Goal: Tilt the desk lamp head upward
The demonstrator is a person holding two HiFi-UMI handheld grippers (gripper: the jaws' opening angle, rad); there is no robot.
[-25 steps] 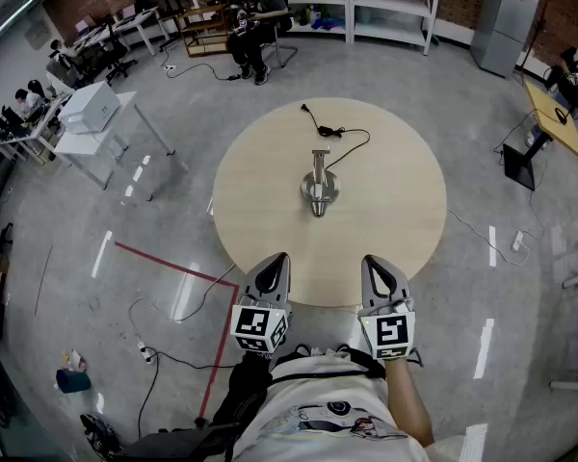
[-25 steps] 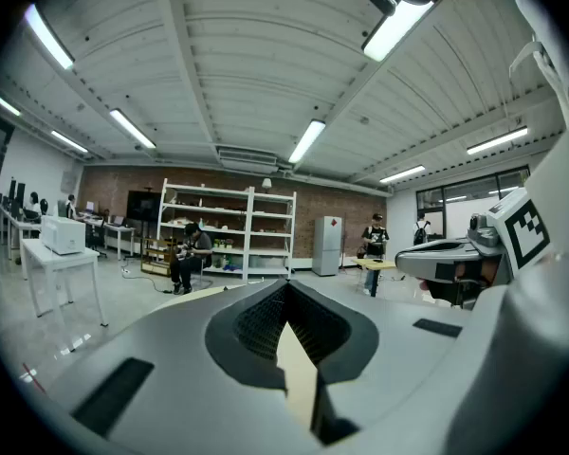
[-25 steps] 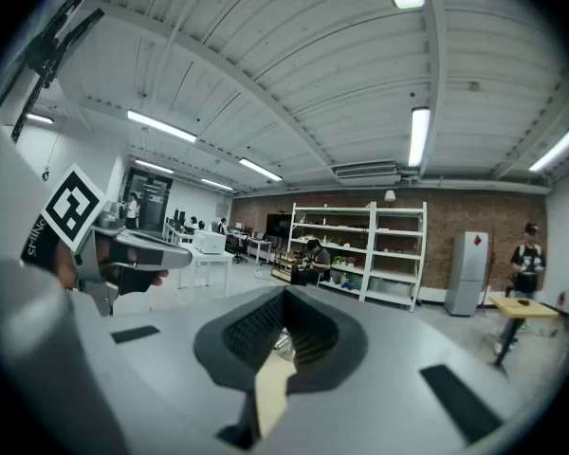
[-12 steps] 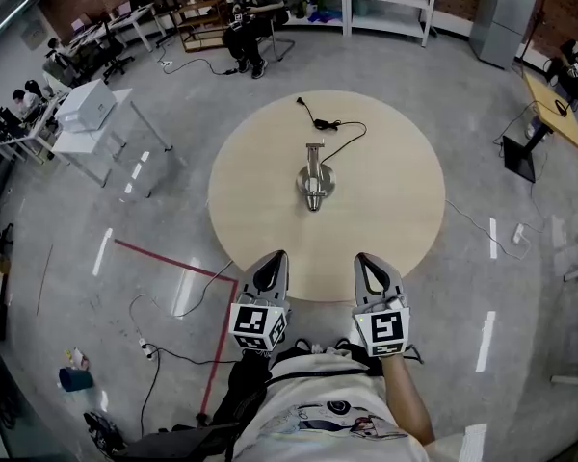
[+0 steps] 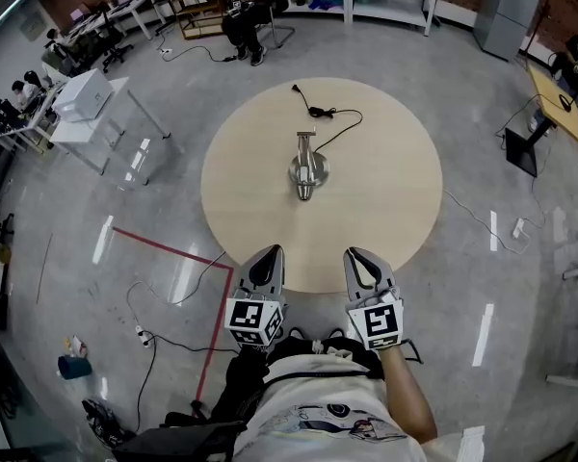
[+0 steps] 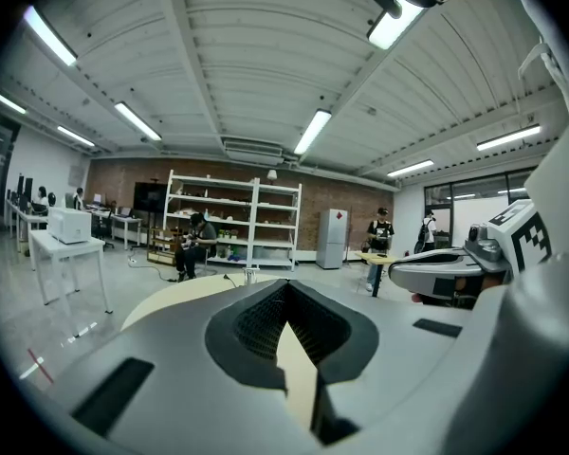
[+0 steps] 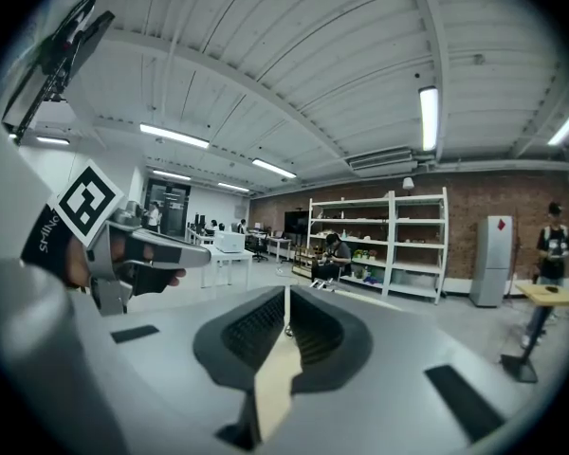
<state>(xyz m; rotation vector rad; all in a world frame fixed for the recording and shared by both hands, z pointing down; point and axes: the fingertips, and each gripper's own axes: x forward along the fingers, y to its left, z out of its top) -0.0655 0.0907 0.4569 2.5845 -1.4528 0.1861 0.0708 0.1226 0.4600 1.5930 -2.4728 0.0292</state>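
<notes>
Both hands low at the person's waist, side by side, tools aimed nearly level across the near rim of the round table (image 5: 385,200).

Left gripper (image 5: 267,251): jaw tips pressed together, nothing between. Right gripper (image 5: 354,254): likewise closed, empty.

Desk lamp (image 5: 306,169) mid-table, well apart from both; black cord (image 5: 328,115) trails toward the far edge.

Only the head view shows that layout. The gripper views show white shelving (image 6: 232,221) against a brick wall, plus each other's tool at frame edge.
</notes>
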